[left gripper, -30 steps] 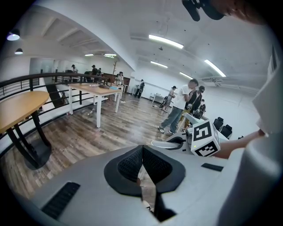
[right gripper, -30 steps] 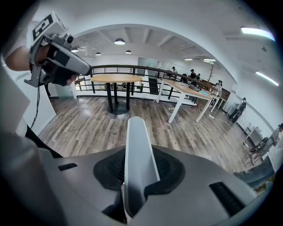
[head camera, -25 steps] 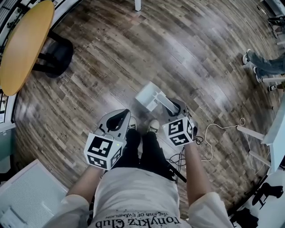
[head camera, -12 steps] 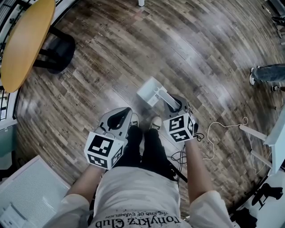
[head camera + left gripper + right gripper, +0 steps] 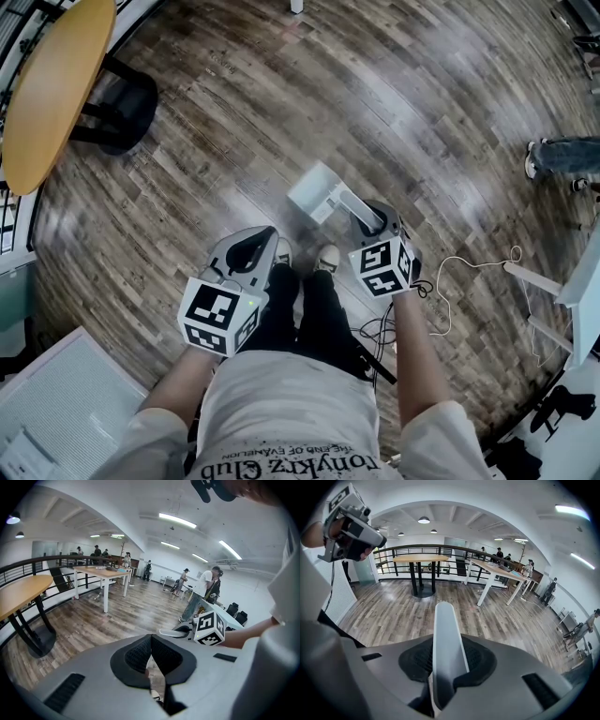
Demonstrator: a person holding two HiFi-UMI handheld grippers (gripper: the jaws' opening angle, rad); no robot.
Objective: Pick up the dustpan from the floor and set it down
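Note:
The white dustpan [image 5: 317, 191] hangs above the wooden floor just ahead of my shoes, its long handle [image 5: 359, 213] running back into my right gripper [image 5: 377, 223]. In the right gripper view the handle [image 5: 446, 648] lies between the black pads [image 5: 480, 660], which are shut on it; the pan itself is hidden beyond the handle's end. My left gripper [image 5: 259, 246] is held level beside it at the left. Its jaws [image 5: 151, 657] are shut with nothing in them. The left gripper view also shows the handle [image 5: 172, 632].
A round wooden table [image 5: 52, 89] on a black base [image 5: 124, 112] stands at the far left. A white cable [image 5: 459, 279] lies on the floor at the right by white furniture [image 5: 577, 281]. Another person's feet [image 5: 562, 155] are at the right edge. A white panel [image 5: 56, 403] sits lower left.
The dustpan stays in the right gripper at about the same place. The head view has shifted slightly, and the other person's feet at the right edge have moved.

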